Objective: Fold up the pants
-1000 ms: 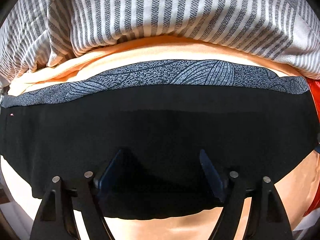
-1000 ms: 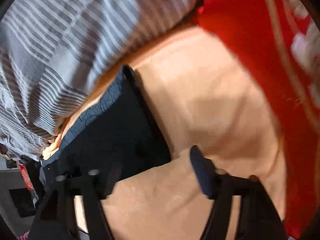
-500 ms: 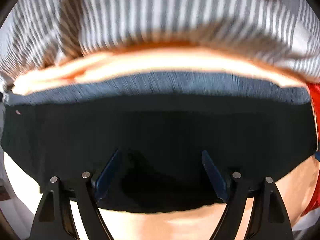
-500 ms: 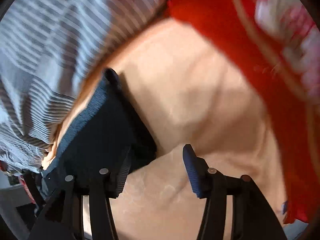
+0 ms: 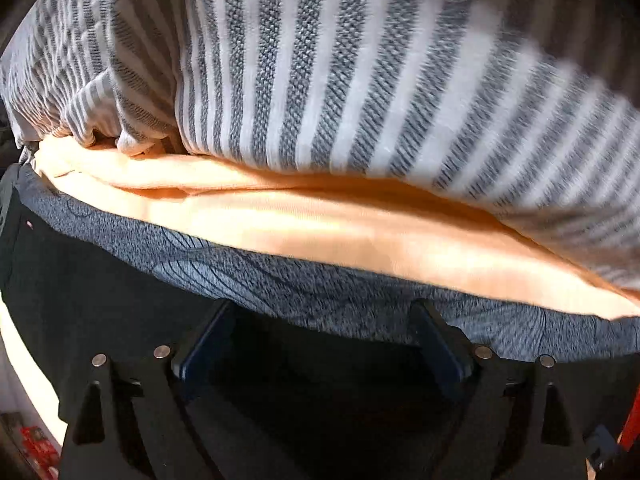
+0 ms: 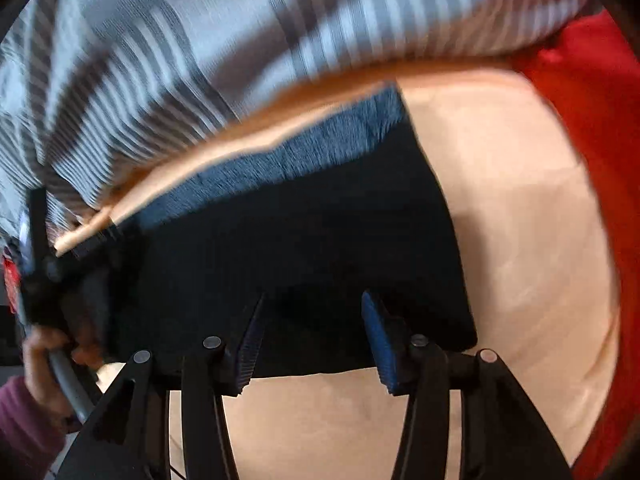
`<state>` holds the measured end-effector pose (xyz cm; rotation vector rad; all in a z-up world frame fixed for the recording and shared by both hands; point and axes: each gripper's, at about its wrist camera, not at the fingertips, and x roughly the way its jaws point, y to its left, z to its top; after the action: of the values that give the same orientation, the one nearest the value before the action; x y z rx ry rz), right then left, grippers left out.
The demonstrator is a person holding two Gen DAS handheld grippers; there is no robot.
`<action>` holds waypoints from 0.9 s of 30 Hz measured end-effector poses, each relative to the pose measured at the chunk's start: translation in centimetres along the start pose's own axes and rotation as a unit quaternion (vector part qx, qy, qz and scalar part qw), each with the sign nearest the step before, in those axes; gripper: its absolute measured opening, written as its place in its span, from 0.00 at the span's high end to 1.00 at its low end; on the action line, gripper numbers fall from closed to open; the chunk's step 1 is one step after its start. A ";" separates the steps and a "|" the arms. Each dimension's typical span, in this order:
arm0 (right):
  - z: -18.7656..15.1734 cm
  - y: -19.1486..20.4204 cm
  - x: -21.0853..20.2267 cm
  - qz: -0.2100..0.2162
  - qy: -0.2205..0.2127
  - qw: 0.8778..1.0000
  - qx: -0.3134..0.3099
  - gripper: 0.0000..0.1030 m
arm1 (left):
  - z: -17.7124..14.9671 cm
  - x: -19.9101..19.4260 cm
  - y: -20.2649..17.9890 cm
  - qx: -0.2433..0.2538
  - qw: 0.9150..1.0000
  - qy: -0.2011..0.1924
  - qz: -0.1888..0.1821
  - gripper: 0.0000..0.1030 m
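Since a second ago both grippers are advancing over the black pants (image 6: pixel 320 216); left gripper (image 5: pixel 324 344) spread wide, gripping nothing, waistband just ahead; right gripper (image 6: pixel 312 332) part-open above the near hem, seemingly positioning to pinch for the fold.

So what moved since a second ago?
The right gripper slid left, from over the peach sheet onto the black pants. The left gripper pushed forward toward the grey patterned waistband. Both stayed open; the pants stayed flat, not grabbed.
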<state>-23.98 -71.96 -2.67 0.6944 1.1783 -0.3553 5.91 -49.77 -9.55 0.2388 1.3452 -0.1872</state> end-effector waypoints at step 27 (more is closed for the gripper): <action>-9.1 14.8 2.3 0.141 0.049 0.988 0.046 0.38 | -4.5 -5.1 21.1 0.075 0.994 -0.027 0.072 0.12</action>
<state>-20.96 -54.72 -2.21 0.9562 1.1413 -0.1389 6.27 -28.25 -4.16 0.4534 1.2555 -0.1731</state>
